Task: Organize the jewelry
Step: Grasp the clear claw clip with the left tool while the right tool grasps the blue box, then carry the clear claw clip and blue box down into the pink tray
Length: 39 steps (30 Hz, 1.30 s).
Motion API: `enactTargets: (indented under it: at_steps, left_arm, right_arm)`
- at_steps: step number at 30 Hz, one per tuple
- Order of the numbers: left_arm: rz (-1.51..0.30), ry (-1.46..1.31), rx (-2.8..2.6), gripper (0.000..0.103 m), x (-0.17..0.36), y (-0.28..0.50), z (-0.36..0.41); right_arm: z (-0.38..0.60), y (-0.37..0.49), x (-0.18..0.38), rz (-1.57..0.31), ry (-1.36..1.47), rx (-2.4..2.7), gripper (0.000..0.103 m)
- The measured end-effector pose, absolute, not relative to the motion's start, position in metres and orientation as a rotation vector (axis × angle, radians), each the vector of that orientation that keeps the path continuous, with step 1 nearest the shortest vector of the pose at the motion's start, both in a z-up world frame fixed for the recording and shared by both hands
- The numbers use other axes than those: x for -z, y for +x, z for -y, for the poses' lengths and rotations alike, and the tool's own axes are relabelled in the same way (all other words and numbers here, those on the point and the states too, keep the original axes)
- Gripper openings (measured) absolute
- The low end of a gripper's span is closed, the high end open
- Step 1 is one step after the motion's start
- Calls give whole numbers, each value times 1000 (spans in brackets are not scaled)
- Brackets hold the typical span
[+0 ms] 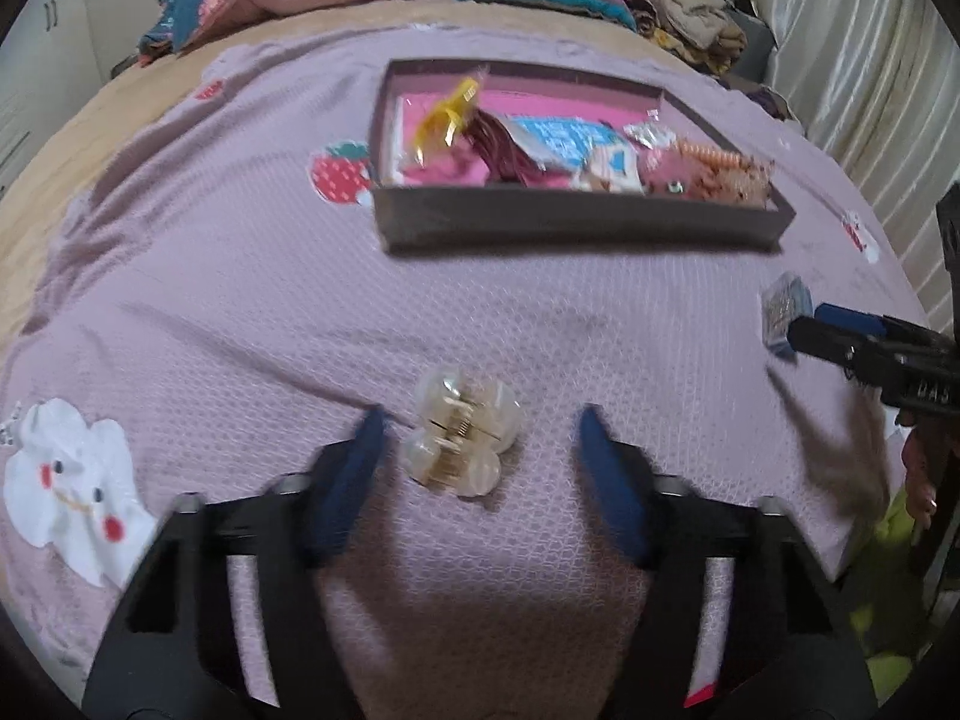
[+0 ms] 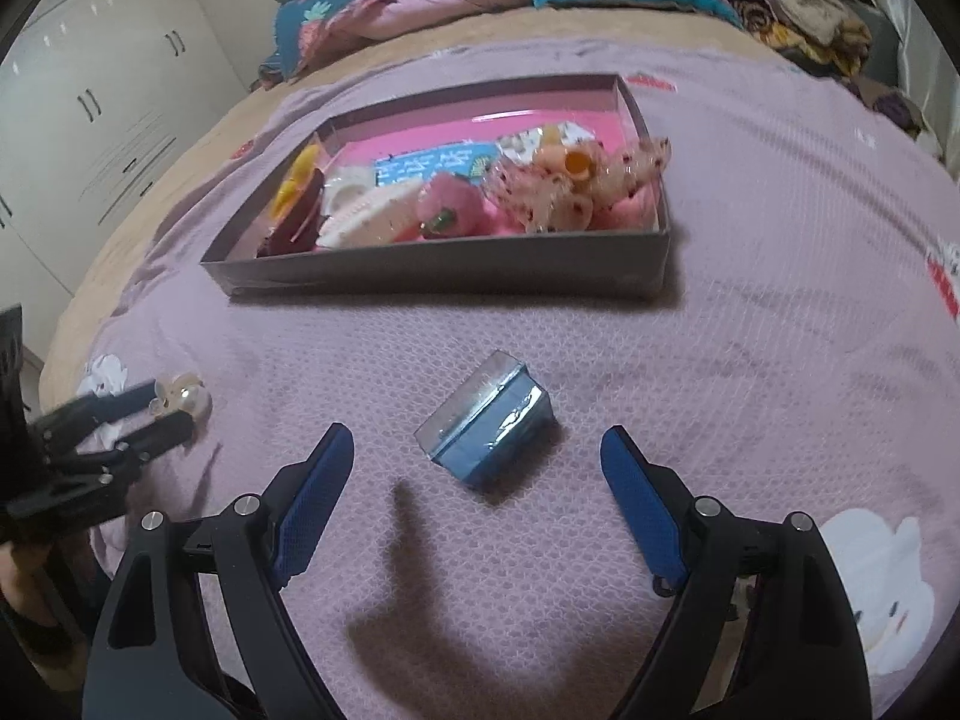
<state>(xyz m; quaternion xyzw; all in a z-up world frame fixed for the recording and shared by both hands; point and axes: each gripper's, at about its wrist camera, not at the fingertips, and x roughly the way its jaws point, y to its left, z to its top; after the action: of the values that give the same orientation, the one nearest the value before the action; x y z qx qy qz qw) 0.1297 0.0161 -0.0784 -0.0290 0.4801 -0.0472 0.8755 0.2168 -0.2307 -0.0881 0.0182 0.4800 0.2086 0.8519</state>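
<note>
Tray in the left view already holds several hair pieces, so sorting looks partly done. A clear clip lies on the bed between the left gripper jaws, which stand apart, seemingly not touching it through the blur.

In the right view a small blue box lies unpicked ahead of the right gripper, jaws wide.
</note>
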Motion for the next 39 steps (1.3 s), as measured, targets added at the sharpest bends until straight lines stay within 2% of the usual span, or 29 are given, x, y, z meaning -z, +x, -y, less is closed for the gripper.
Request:
enactTargets:
  at_steps: [2, 6, 7, 15, 26, 39]
  left_arm:
    - [-1010, -54, 105, 27, 83, 129, -14]
    - [-1011, -81, 122, 27, 82, 128, -15]
    - [-1011, -88, 127, 27, 81, 128, -15]
    - [-970, -122, 161, 27, 56, 128, -13]
    - [-887, -132, 201, 27, 11, 146, -3]
    - [-824, -97, 255, 27, -23, 180, 20]
  right_arm:
    - [231, 219, 92, -1023, 53, -436, 75]
    - [228, 225, 98, -1040, 64, -428, 57]
    - [228, 226, 98, -1038, 68, -426, 47]
    - [219, 220, 85, -998, 46, -487, 45]
    - [211, 197, 31, -896, 27, -619, 44]
    - [239, 212, -19, -760, 36, -570, 44]
